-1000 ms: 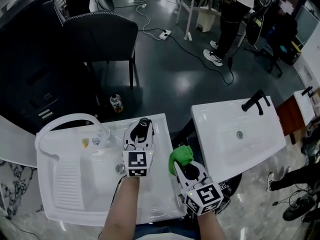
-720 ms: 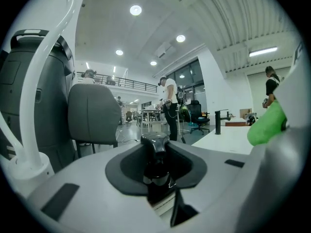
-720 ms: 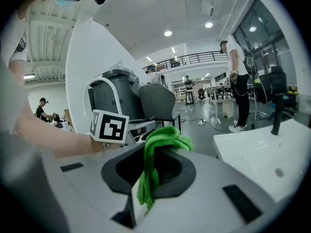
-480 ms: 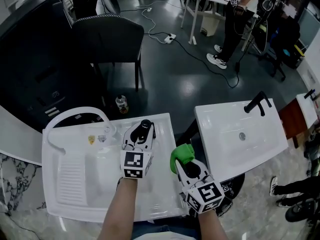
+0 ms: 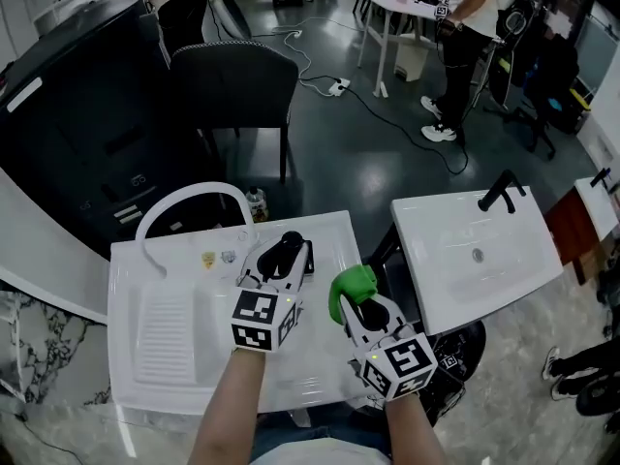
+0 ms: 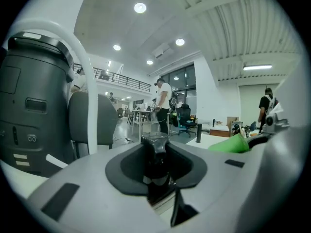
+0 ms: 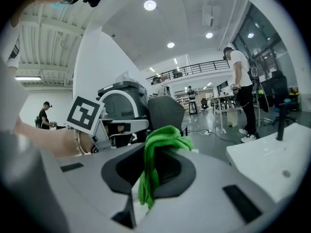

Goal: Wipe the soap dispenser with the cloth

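Observation:
My left gripper is shut on a small black soap dispenser and holds it above the back part of the white sink unit. In the left gripper view the dispenser stands upright between the jaws of that gripper. To its right, my right gripper is shut on a bunched green cloth, a short gap away from the dispenser. In the right gripper view the cloth hangs out of that gripper, with the left gripper's marker cube off to the left.
A white arched tap rises at the back of the sink unit. A second white basin with a black tap stands to the right. Behind are a dark chair, floor cables and a standing person.
Both grippers have lifted and moved a little toward the back of the sink unit, each still holding its thing. The head view has swung so that the sink sits further right.

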A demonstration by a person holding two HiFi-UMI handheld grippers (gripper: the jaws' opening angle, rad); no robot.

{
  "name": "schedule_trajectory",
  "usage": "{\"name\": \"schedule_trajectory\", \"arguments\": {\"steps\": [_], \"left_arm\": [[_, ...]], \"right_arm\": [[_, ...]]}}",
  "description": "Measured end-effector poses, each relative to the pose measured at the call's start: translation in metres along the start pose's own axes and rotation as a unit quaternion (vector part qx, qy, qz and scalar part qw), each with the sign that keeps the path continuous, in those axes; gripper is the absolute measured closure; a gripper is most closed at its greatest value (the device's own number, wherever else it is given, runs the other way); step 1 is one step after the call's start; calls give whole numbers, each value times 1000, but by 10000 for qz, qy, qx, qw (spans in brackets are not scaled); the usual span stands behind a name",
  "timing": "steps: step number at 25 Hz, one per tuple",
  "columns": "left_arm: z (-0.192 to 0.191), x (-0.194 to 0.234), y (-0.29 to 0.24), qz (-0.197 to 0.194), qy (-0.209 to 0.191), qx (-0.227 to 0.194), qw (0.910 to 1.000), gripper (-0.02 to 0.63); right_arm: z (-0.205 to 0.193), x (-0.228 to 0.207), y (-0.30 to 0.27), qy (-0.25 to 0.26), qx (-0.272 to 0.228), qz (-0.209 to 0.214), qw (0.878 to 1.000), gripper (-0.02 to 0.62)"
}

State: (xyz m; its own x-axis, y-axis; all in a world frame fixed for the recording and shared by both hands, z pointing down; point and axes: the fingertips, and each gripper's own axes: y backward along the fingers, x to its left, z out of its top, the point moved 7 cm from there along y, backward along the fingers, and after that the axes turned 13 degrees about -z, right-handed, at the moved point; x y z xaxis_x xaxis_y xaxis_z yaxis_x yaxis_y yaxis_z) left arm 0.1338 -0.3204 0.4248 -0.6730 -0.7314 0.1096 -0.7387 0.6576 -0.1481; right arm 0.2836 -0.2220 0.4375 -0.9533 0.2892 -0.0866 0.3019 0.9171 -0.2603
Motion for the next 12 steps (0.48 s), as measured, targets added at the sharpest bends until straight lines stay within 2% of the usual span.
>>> {"name": "schedule_trajectory", "arguments": {"steps": [4,12], "left_arm": [[11,-2,45,-60,193,137,9997,499],[31,8,133,-60,544,-36,9985,499]], "right_arm": [[9,44,10,127,-163,168,9996,546],[24,117,29,358,-487,241,9979,546]]}}
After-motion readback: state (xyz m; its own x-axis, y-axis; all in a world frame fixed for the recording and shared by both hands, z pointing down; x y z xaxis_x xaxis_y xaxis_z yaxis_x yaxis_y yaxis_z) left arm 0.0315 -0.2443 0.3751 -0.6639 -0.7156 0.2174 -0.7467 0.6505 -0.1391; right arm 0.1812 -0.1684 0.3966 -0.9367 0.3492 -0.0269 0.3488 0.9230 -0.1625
